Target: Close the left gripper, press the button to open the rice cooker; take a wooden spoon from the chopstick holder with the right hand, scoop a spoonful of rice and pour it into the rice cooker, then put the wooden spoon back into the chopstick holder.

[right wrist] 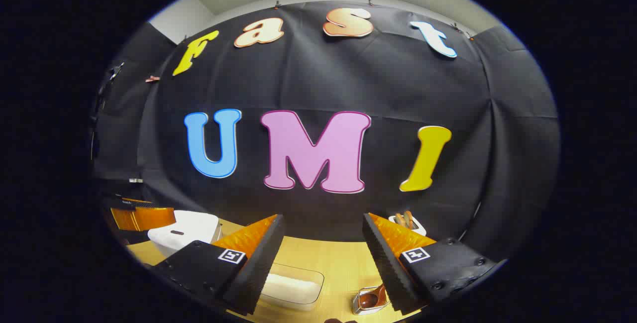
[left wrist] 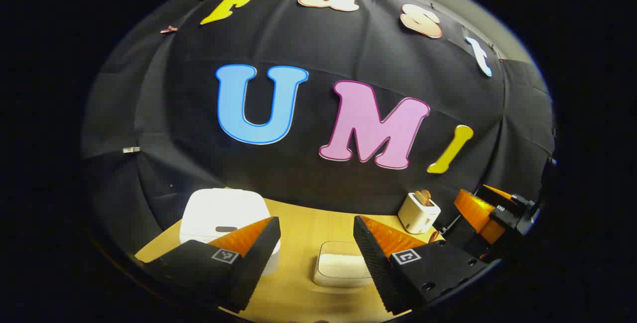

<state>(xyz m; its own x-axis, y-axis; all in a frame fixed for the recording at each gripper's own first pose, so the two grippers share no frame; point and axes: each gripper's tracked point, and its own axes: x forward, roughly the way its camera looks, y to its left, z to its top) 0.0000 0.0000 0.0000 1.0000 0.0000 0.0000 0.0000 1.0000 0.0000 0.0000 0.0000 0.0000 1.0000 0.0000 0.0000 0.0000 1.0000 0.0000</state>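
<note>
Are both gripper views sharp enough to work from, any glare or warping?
Left gripper view: sharp, no glare on the rice cooker, strong fisheye bending at the table edges. Right gripper view: equally sharp, evenly lit, rice container clear, edges dim.

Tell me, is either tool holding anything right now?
No. The left tool and the right tool are both open, with nothing between their fingers. The rice cooker is untouched.

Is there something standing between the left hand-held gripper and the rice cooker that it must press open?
Nothing visible does. In the left gripper view the left hand-held gripper is open above the table, and the white rice cooker sits just behind its left finger, lid down. The rice container lies to the side, not in the path.
</note>
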